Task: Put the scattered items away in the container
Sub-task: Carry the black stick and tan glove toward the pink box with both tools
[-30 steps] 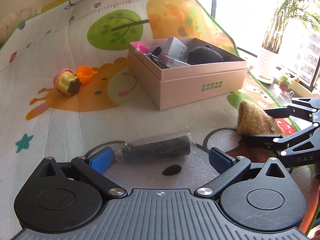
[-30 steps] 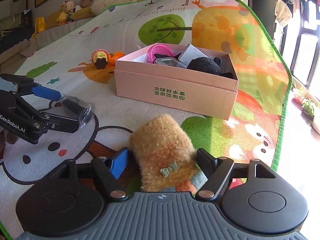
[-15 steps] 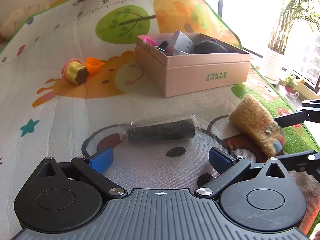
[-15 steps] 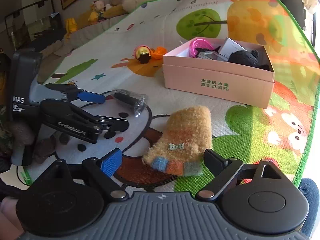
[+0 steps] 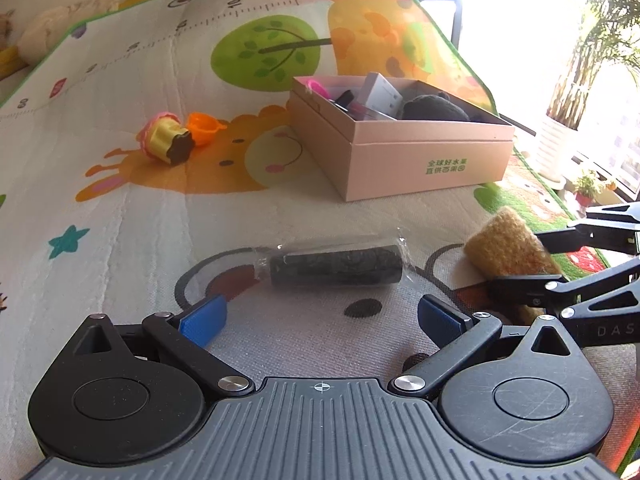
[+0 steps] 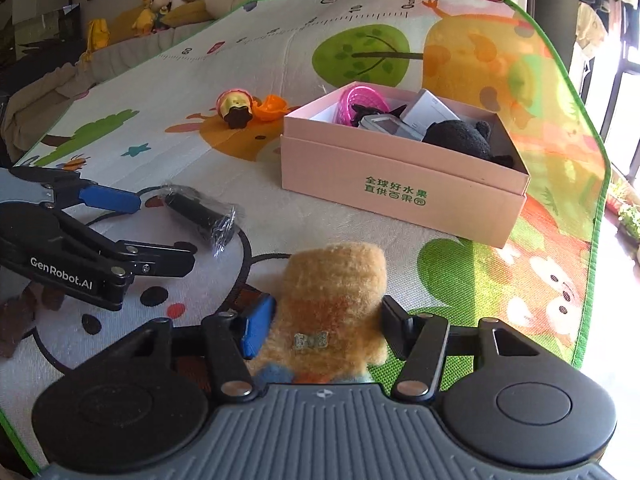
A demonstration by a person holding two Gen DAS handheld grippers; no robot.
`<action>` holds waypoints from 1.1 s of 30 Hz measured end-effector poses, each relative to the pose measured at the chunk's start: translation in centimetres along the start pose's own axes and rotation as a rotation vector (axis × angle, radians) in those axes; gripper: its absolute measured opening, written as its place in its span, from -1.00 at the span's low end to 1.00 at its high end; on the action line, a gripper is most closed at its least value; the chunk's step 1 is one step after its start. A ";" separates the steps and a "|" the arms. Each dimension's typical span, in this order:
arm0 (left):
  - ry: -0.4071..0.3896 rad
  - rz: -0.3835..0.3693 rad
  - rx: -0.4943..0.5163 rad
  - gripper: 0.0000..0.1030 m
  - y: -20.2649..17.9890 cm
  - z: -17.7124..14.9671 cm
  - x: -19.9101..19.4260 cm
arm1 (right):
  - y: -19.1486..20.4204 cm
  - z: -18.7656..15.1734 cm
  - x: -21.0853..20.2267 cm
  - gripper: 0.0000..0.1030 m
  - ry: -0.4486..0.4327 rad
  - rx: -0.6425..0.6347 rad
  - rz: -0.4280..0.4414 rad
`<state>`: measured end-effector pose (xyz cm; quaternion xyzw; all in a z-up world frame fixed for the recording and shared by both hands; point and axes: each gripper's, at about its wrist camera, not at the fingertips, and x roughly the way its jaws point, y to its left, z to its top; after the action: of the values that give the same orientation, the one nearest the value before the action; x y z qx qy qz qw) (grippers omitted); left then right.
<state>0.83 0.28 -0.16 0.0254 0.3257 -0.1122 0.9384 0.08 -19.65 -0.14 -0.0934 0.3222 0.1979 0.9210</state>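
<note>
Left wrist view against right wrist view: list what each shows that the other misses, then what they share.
Only the left wrist view shows the potted palm by the bright window and the left gripper from behind, open just short of the wrapped black roll.

Only the right wrist view shows the stuffed toys along the far edge and the bow on the knitted mitten, which sits between the right gripper fingers.

Both show the pink box, the cupcake toy, the orange cup and the play mat.

Tan fuzzy glove, black wrapped roll, pink box
</note>
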 end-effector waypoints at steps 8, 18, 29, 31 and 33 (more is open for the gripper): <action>-0.029 0.006 0.039 1.00 -1.3 1.5 0.2 | -0.5 -0.5 0.0 0.10 -0.024 0.021 0.017; 0.059 0.024 0.062 1.00 -1.8 2.3 3.6 | -0.5 -0.6 0.1 0.15 -0.028 0.030 0.021; 0.036 0.011 0.023 0.78 -1.5 2.1 3.1 | -0.5 -0.7 0.1 0.15 -0.029 0.032 0.022; 0.038 0.003 0.027 0.77 -1.5 2.1 2.9 | -0.5 -0.7 0.1 0.15 -0.027 0.034 0.025; 0.041 -0.006 0.038 0.77 -1.7 2.0 2.7 | -0.7 -0.6 0.0 0.14 -0.024 0.039 0.028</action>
<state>3.71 -2.12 -0.16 0.0444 0.3430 -0.1206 0.9305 0.07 -20.41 -0.60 -0.0682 0.3163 0.2057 0.9236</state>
